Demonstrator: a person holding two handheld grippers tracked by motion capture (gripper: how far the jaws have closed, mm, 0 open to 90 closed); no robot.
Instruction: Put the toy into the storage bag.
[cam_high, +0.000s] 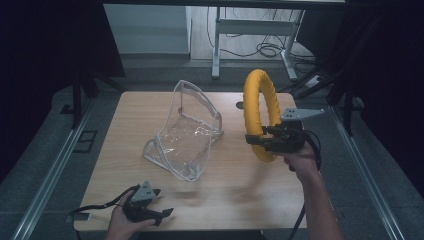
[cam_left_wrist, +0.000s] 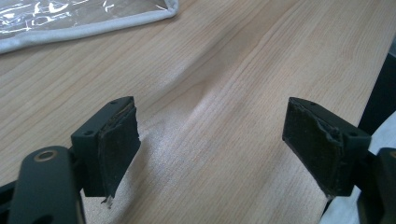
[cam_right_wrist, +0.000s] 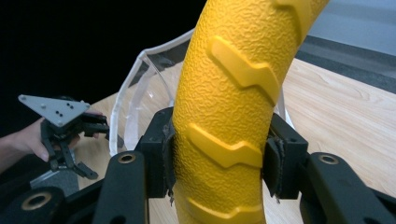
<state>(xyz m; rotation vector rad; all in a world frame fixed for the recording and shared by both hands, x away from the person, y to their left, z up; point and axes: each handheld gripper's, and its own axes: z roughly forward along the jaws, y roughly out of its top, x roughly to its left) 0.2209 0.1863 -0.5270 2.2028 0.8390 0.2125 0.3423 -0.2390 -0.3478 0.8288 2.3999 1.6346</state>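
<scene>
A yellow textured ring (cam_high: 260, 112) stands upright above the right side of the wooden table (cam_high: 150, 185), held at its lower part by my right gripper (cam_high: 263, 141). Its raised tread pattern is close up in the right gripper view, where the yellow ring (cam_right_wrist: 229, 107) is clamped between both pads. A clear plastic pouch (cam_high: 187, 131) with white edging stands open at the table's middle. My left gripper (cam_high: 162, 216) rests low at the near left edge, open; the left gripper (cam_left_wrist: 210, 149) has only bare wood between its jaws. A corner of the pouch (cam_left_wrist: 84, 18) lies ahead of it.
Behind the table, a white desk frame (cam_high: 250, 30) and cables (cam_high: 270, 49) lie on the floor. Dark curtains flank both sides. In the right gripper view, the other hand holds the left gripper (cam_right_wrist: 70, 140) beyond the pouch (cam_right_wrist: 140, 88).
</scene>
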